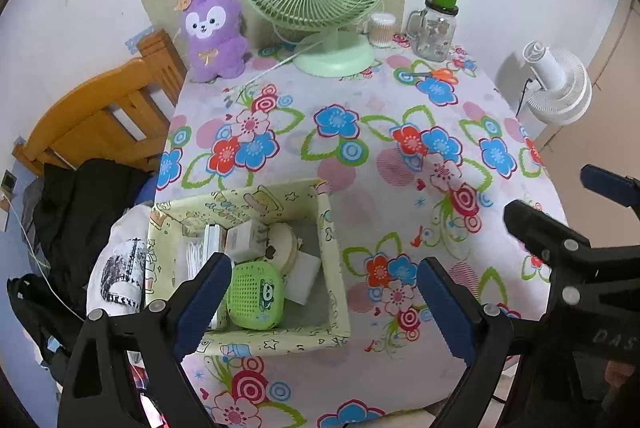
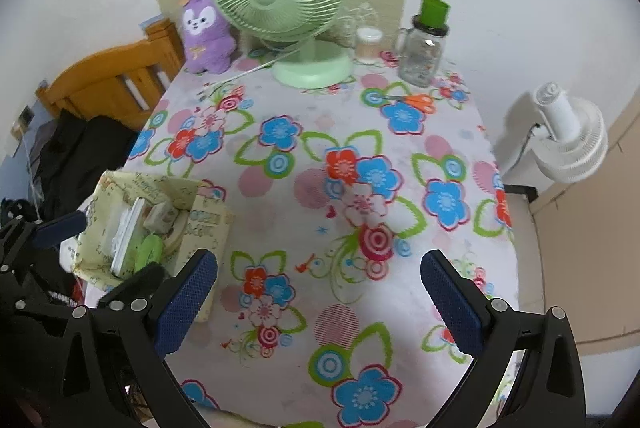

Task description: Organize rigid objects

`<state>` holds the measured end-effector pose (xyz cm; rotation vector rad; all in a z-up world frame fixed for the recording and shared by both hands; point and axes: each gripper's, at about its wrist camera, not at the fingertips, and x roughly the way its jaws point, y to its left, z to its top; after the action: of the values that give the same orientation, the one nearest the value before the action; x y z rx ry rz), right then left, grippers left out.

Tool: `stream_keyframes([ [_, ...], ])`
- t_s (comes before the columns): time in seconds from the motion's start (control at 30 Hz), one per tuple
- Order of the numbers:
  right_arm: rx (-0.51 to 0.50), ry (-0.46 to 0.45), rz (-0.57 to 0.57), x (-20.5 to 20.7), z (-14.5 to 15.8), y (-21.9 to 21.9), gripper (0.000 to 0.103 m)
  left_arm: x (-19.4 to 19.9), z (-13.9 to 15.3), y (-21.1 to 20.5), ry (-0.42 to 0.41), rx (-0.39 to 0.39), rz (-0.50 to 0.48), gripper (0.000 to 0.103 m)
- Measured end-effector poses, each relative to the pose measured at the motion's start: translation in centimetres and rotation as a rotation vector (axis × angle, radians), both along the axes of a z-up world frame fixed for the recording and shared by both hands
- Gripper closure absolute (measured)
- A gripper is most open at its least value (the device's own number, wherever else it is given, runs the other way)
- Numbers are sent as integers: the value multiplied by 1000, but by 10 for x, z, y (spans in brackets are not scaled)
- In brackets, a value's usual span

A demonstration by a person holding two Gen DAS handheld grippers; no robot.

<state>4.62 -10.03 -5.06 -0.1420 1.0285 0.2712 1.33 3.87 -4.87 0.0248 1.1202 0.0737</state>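
We hold the left gripper (image 1: 324, 308) and right gripper (image 2: 318, 302) wide open, both empty. Just under our left one sits the box (image 1: 334, 268) with the green case (image 1: 256, 292); scissors (image 2: 416, 102) lie far ahead of our right.

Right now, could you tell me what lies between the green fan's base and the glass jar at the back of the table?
A small clear tub of cotton swabs stands between the fan's base and the glass jar; both wrist views show it.
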Motion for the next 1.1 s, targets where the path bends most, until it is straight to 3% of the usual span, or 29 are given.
stream_keyframes([
  [0.13, -34, -37, -22, -3, 12, -9, 0, -1, 10, -5, -11, 0, 8, 8],
  [0.73, 33, -85, -88, -19, 68, -52, 0, -21, 71, -18, -147, -22, 40, 8],
  [1.1, 29, -120, -110, -30, 82, -63, 0, -33, 80, -14, -165, -40, 72, 7],
])
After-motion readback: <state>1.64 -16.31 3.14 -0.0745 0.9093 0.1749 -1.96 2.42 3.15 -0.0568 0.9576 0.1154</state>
